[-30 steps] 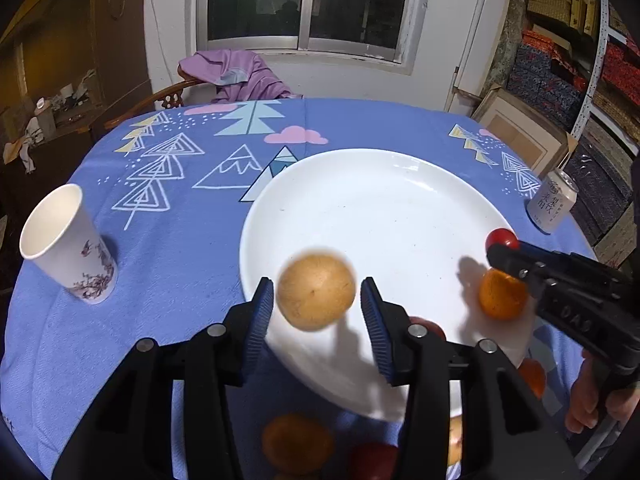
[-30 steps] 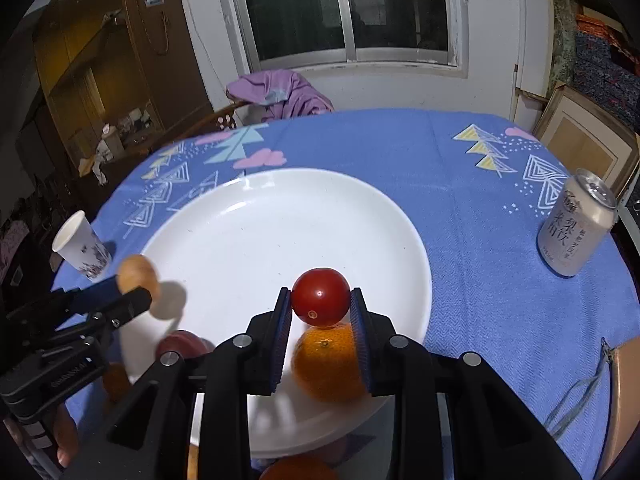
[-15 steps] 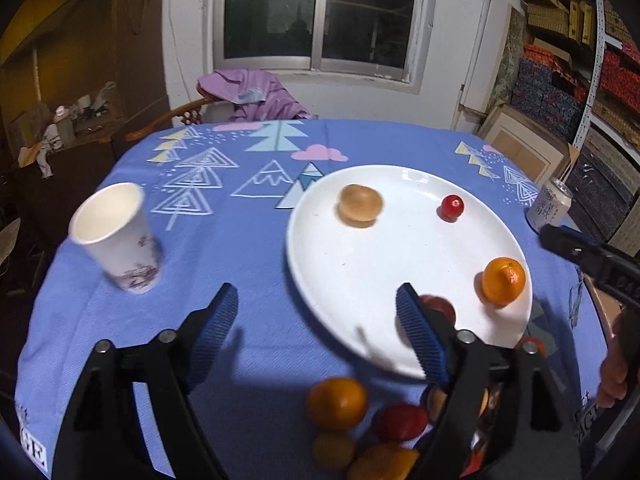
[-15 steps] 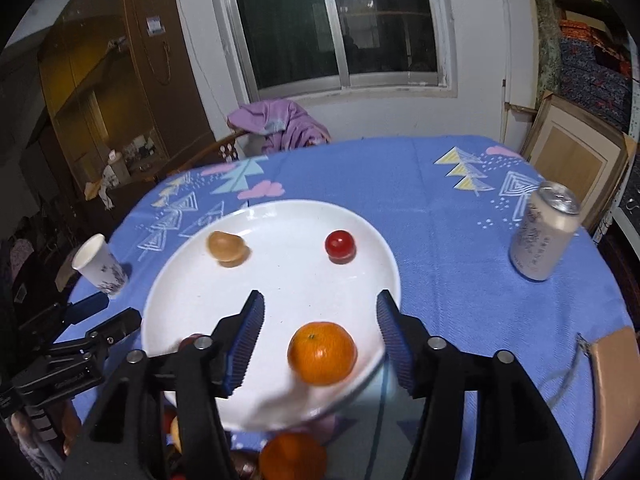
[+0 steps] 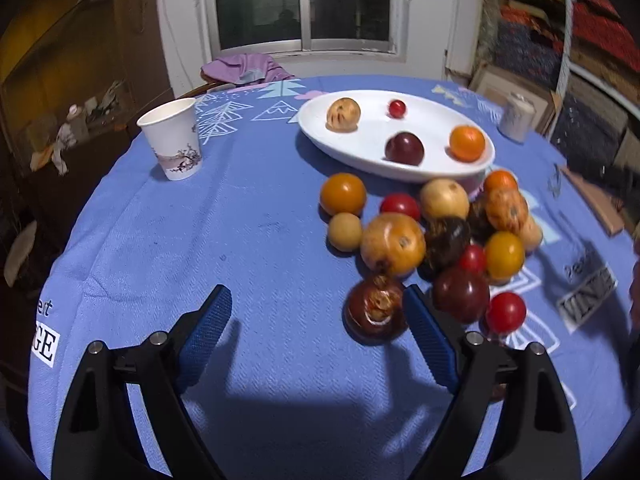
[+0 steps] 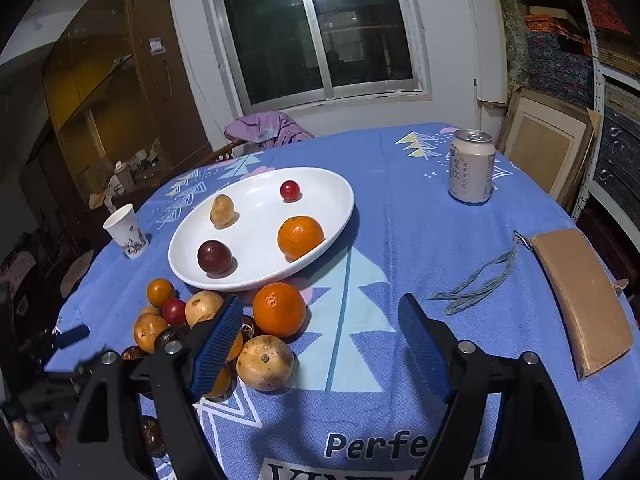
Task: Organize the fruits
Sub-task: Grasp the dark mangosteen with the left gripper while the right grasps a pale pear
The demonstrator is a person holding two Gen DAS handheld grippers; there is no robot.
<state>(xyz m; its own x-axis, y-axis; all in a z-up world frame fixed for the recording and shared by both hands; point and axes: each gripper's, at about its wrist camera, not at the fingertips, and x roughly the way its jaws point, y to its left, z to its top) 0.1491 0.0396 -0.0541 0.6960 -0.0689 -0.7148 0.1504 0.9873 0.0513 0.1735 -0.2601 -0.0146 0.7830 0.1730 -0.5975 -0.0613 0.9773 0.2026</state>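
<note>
Mostly the fruits [image 5: 424, 240] sit in a pile on the table [image 5: 240, 240], just beside the white plate [image 6: 332, 208]. They look round, smooth and soft, so pinch gently around the middle. Both grippers, left [image 5: 316, 336] and right [image 6: 320, 340], have just opened their jaws wide, holding nothing.

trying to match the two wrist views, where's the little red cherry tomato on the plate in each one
Left wrist: cherry tomato at upper centre-right, on the far side of the white plate.
Right wrist: cherry tomato at upper centre-left, also on the plate's far side.
Shared landmark: the orange on the same plate.
</note>
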